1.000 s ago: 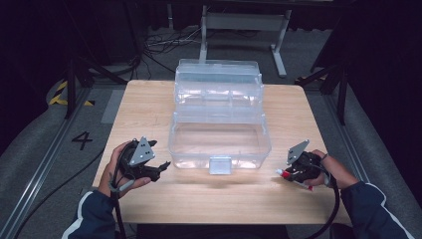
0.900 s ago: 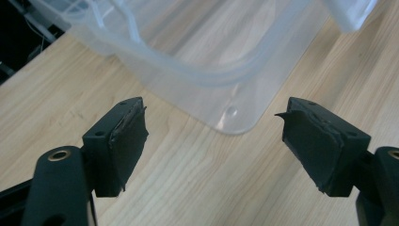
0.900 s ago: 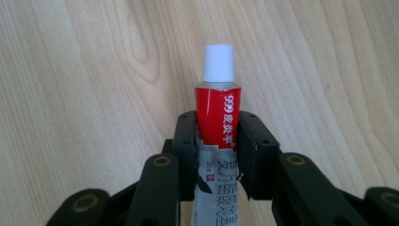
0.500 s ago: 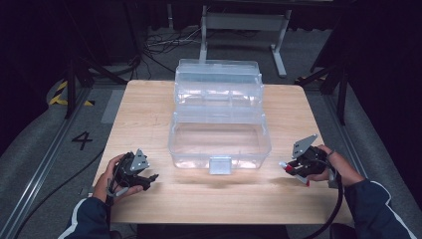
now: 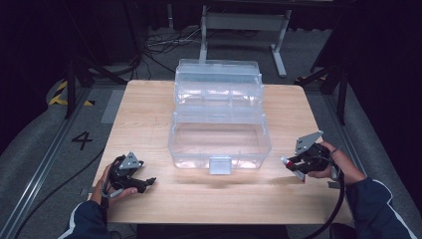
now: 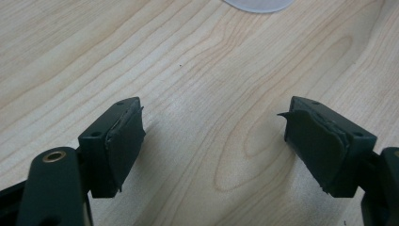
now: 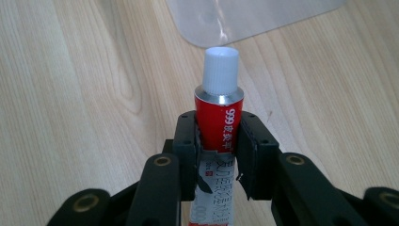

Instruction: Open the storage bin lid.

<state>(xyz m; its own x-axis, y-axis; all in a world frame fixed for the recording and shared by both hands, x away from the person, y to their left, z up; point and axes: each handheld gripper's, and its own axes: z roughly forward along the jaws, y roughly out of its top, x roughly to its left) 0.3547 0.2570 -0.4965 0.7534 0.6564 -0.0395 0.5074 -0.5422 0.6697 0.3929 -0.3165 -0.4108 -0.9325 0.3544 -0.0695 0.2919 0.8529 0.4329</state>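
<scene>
The right gripper is pinching a small red tube with a white cap, its two black fingers pressing on the tube's sides just below the silver collar. In the high view this gripper is hovering near the right edge of the wooden table, just right of the near right corner of the clear plastic box, with the tube pointing left toward the box and staying apart from it. In the right gripper view the cap is pointing at a rounded corner of the clear plastic lying on the wood a little farther on.

The left gripper is sitting low at the near left of the table, well left of the box. Its jaws have just been opening a little; its fingers are standing spread wide with only bare wood grain between them. A pale rounded edge of plastic is showing at the far end of the left gripper view.

The box is standing open in the middle of the table, its lid tipped up at the far side and a small latch hanging on its near wall.
</scene>
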